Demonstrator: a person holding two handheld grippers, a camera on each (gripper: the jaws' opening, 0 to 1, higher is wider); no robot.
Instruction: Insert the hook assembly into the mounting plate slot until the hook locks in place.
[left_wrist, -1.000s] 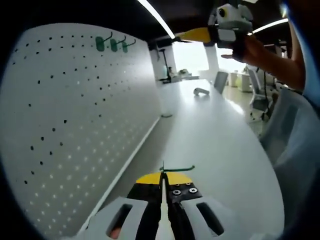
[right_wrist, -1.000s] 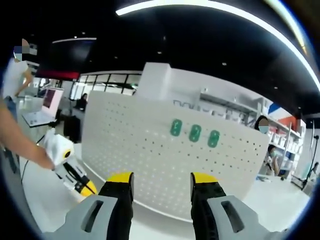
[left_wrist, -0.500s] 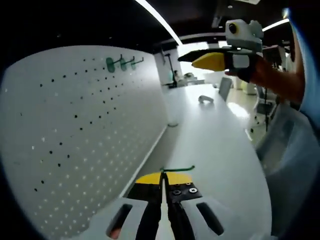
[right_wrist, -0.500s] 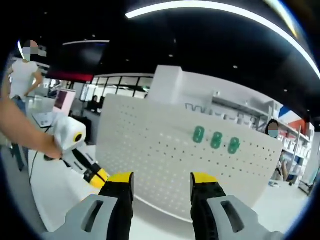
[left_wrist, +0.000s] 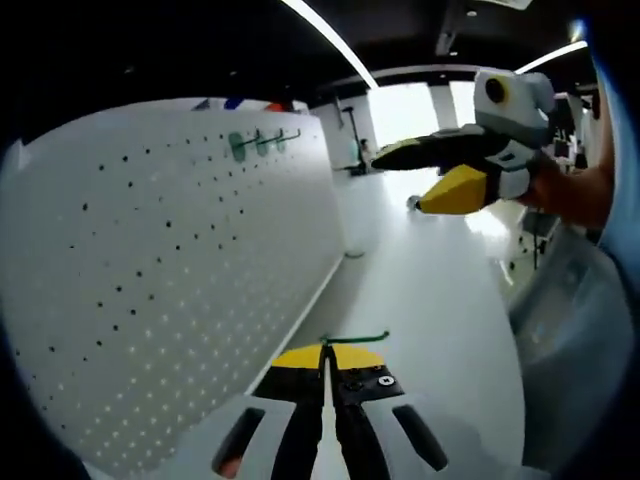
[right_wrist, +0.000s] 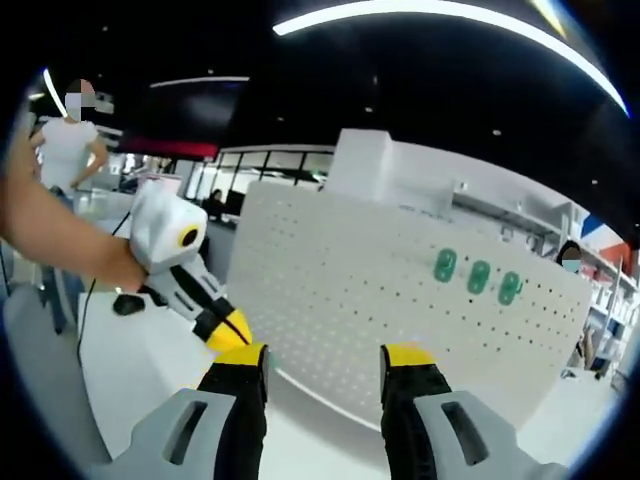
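A white pegboard mounting plate (left_wrist: 170, 280) stands upright along the left of the white table (left_wrist: 430, 300); three green hooks (left_wrist: 258, 142) hang near its top far end. My left gripper (left_wrist: 327, 352) is shut on a thin green wire hook (left_wrist: 355, 338) just above the table beside the plate. In the right gripper view the plate (right_wrist: 400, 320) faces me with the three green hooks (right_wrist: 478, 276) at upper right. My right gripper (right_wrist: 324, 360) is open with nothing between its fingers. The left gripper (right_wrist: 215, 320) enters from the left, and the right gripper (left_wrist: 445, 175) shows at upper right in the left gripper view.
A small grey object (left_wrist: 412, 203) lies far down the table. A person's arm (right_wrist: 60, 240) holds the left gripper. Another person (right_wrist: 68, 150) stands at far left, and office desks and shelves fill the background.
Both views have swung, so the plate's hooks sit further right in each. The right gripper has come lower and closer in the left gripper view. The left gripper looms nearer in the right gripper view.
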